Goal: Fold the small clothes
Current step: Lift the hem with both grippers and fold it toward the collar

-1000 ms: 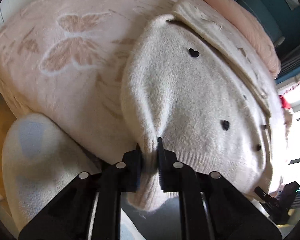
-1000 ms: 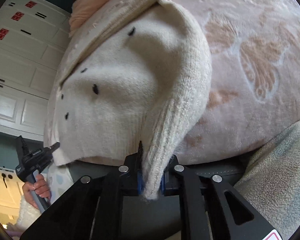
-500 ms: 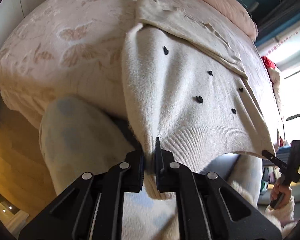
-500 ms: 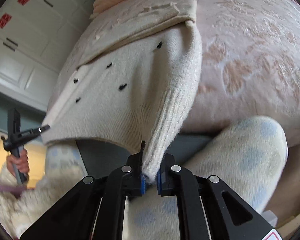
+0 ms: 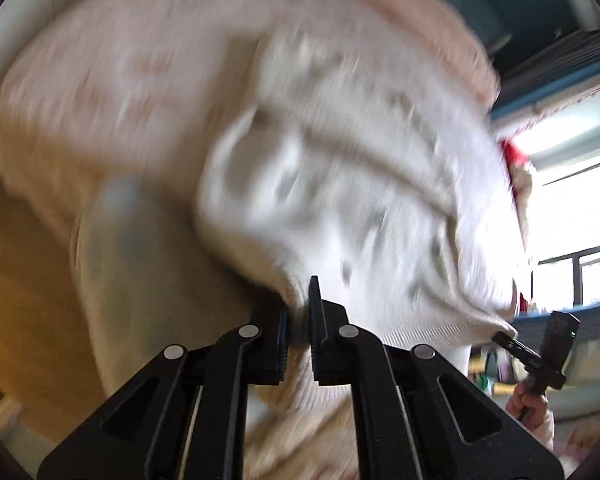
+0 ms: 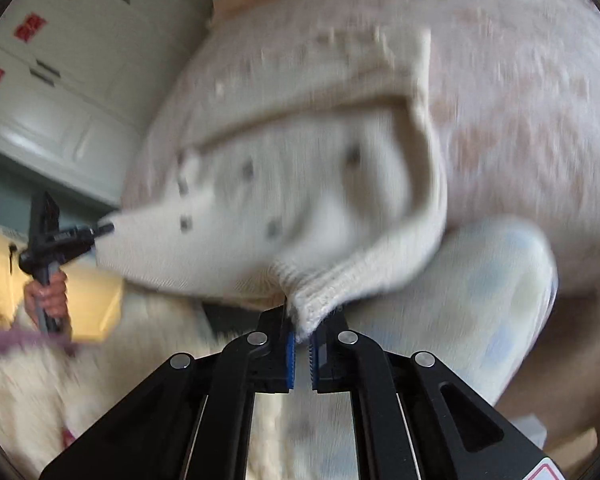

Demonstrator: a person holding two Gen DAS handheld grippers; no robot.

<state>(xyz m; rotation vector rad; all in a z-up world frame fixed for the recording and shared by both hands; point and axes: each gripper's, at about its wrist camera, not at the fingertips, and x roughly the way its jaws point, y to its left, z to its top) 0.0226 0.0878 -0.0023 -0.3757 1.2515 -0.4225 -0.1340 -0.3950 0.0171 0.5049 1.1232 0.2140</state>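
Note:
A small cream knit cardigan (image 5: pixel 340 184) with dark heart dots lies on a pink butterfly-print bed cover (image 5: pixel 112 80), blurred by motion. My left gripper (image 5: pixel 298 320) is shut on the cardigan's ribbed hem at one bottom corner. My right gripper (image 6: pixel 302 320) is shut on the ribbed hem of the cardigan (image 6: pixel 300 184) at the other corner. Each gripper shows in the other's view: the right one (image 5: pixel 540 352) at the lower right of the left wrist view, the left one (image 6: pixel 60 232) at the left of the right wrist view. The hem hangs lifted between them.
The bed cover (image 6: pixel 520 92) fills the upper right. My knees in pale spotted fleece (image 6: pixel 480 280) are just below the bed edge. White cabinets (image 6: pixel 60 80) stand to the left. A bright window (image 5: pixel 572 216) is at the right.
Both grippers have pulled the cardigan's hem back off the bed edge and lifted it; the cloth now bunches and swings, and both views are motion-blurred.

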